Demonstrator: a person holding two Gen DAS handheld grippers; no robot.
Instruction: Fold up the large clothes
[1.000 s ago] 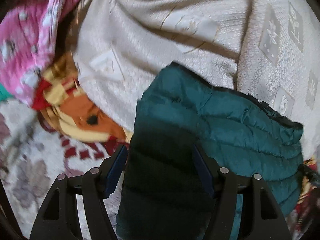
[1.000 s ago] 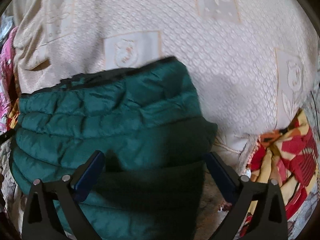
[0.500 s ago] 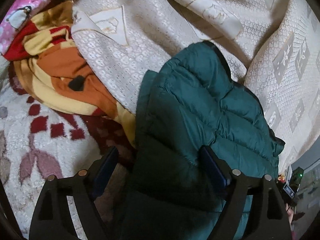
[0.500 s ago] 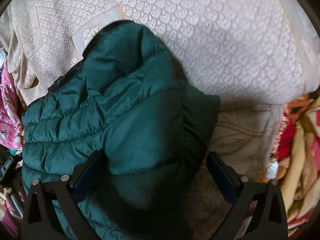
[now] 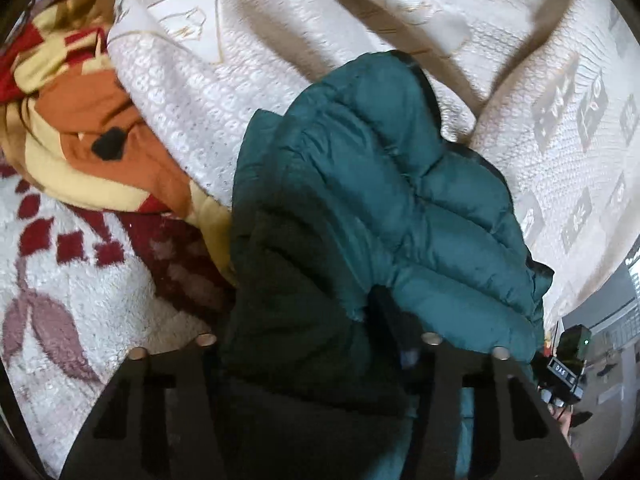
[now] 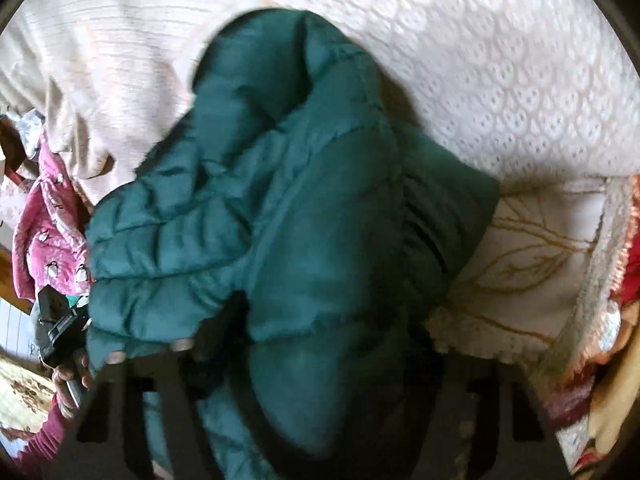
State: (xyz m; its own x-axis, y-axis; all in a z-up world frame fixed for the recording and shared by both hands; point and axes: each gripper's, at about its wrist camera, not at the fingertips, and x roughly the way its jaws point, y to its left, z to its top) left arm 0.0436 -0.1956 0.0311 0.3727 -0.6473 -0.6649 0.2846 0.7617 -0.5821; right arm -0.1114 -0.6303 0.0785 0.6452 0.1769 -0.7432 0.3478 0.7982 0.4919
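Observation:
A dark teal quilted puffer jacket (image 5: 360,184) is bunched up and lifted over a cream patterned bedspread (image 5: 248,92). My left gripper (image 5: 308,344) is shut on a thick fold of the jacket, its fingers mostly buried in fabric. In the right wrist view the same jacket (image 6: 288,208) hangs in a folded bundle, and my right gripper (image 6: 320,356) is shut on another thick fold of it. The other handheld gripper (image 6: 60,332) shows at the left edge of the right wrist view.
An orange, yellow and red blanket (image 5: 84,128) lies left of the jacket on a white and maroon rug (image 5: 60,280). A pink printed garment (image 6: 44,236) sits at the left in the right view. A red and yellow blanket (image 6: 616,320) lies at the right.
Both grippers have closed in on the jacket's folds and moved toward each other. The jacket has been drawn into a tighter, raised bundle.

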